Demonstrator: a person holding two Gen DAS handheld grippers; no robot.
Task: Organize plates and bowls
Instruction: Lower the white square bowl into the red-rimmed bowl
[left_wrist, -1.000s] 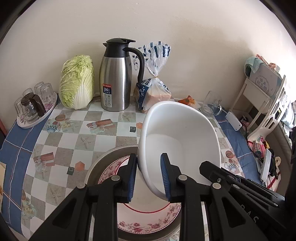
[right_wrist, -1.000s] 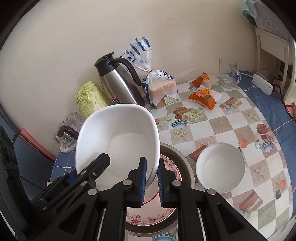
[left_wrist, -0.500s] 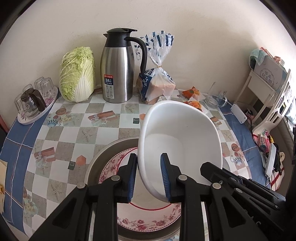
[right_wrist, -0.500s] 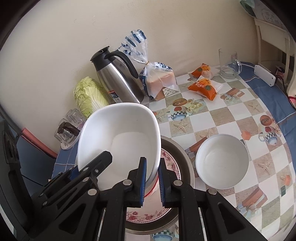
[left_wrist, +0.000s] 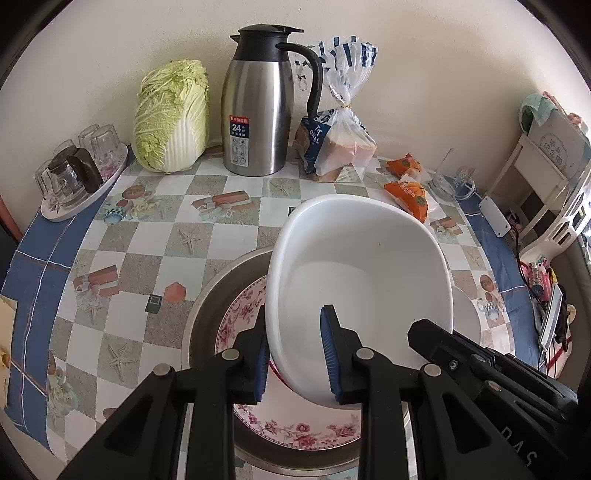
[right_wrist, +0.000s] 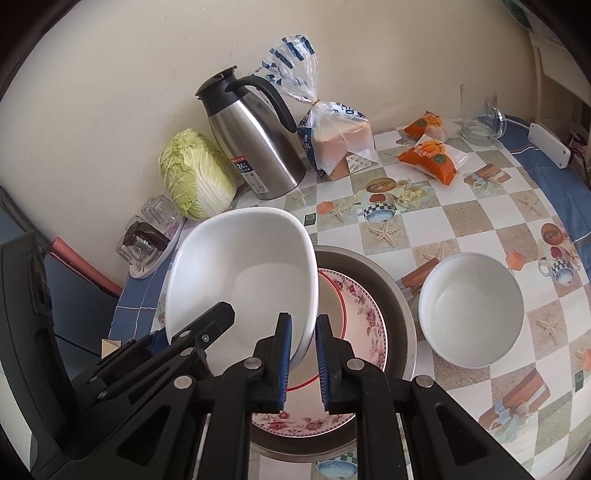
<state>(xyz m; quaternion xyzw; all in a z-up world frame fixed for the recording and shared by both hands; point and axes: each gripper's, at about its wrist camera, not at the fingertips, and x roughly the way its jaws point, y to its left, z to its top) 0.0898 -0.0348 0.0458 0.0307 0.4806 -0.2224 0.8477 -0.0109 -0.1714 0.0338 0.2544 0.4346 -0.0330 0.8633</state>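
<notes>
White bowl (left_wrist: 360, 273), glossy and rounded-square, hangs tilted over a floral plate (left_wrist: 295, 435) in a steel basin (left_wrist: 207, 295) near the tabletop's front edge. Left gripper (left_wrist: 295, 354) angles steeply down, clamping its left rim; right gripper (right_wrist: 303, 354) likewise pinches its right rim. A round white bowl (right_wrist: 472, 306) sits just right of the basin.

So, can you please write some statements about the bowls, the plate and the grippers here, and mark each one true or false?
1. Both grippers grip the large white bowl: the left gripper and the right gripper each clamp its rim. True.
2. The floral plate lies directly on the tablecloth. False: it lies in a metal basin.
3. The small white bowl stands on the table, beside the basin. True.
4. The steel jug lies on its side. False: it stands upright.
</notes>
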